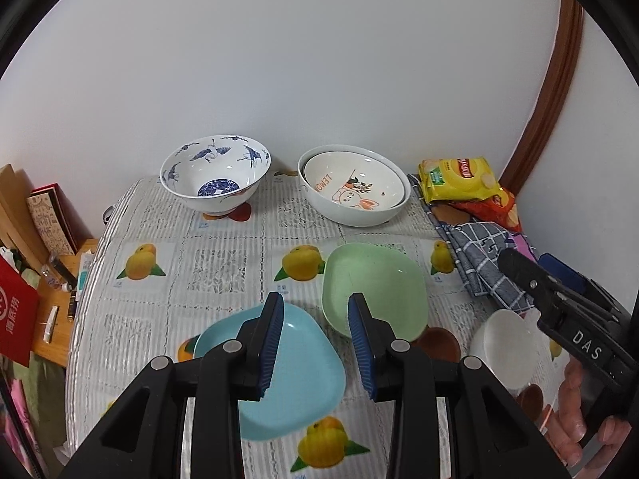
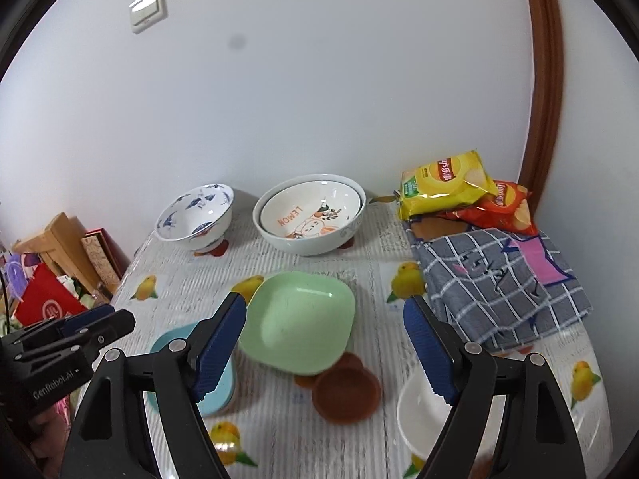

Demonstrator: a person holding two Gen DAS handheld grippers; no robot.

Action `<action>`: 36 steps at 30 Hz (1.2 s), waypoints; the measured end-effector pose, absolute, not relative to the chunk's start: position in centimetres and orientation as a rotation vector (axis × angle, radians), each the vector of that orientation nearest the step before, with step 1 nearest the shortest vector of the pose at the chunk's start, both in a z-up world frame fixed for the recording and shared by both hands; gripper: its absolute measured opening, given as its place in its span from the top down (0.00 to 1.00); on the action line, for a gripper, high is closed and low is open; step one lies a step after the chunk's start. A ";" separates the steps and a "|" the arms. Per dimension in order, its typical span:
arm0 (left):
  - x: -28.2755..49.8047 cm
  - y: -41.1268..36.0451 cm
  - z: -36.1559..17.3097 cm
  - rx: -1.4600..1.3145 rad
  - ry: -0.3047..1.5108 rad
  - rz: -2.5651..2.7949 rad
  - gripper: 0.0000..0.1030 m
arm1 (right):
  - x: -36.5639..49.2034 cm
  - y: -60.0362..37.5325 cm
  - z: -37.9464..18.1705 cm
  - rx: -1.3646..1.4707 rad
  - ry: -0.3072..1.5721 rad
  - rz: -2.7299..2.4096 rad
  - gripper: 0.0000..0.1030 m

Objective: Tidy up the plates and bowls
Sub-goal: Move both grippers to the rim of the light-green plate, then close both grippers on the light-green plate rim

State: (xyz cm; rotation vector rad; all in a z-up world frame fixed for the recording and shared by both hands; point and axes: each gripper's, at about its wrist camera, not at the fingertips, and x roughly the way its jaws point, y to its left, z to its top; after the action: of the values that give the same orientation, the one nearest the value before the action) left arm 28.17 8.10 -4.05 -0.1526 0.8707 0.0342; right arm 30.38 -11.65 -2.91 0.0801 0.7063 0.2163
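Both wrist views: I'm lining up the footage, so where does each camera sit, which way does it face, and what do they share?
Left wrist: sits on the left tongs, faces the wall across the table, over the blue plate; own open fingers, the right tongs and a hand show.
Right wrist: sits on the right tongs, faces the same wall, over the green plate; own open fingers and the left tongs show.
Shared: both plates, the crane bowl, the lemon bowl.

Bright, even light — fisheye-warped edges.
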 end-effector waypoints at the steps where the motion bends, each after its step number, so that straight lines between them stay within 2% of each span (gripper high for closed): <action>1: 28.9 8.1 -4.4 -0.153 0.877 0.033 0.69 | 31.0 -11.5 -3.1 0.081 0.706 0.207 0.21; 3: 30.0 8.2 -5.2 -0.153 0.892 0.031 0.69 | 32.5 -11.4 -3.9 0.087 0.717 0.203 0.21; 12: 35.2 7.8 -9.4 -0.149 0.969 0.003 0.69 | 38.0 -10.5 -8.8 0.092 0.796 0.217 0.35; 17: 37.8 7.3 -11.9 -0.144 1.008 -0.012 0.69 | 39.8 -10.5 -12.3 0.109 0.853 0.219 0.36; 21: 39.2 6.6 -14.3 -0.147 1.048 -0.019 0.69 | 40.7 -10.9 -14.8 0.110 0.937 0.183 0.53; 27: 40.1 6.0 -17.2 -0.169 1.106 -0.039 0.69 | 40.5 -10.3 -16.0 0.085 0.943 0.185 0.53; 36: 40.5 5.8 -18.3 -0.142 1.127 -0.046 0.73 | 41.0 -9.3 -18.0 0.057 0.989 0.162 0.56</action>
State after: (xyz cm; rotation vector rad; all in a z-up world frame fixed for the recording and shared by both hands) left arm 40.49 5.79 -18.32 -0.1420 1.1269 -0.0458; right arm 40.98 -9.35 -18.04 0.0573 0.9889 0.1616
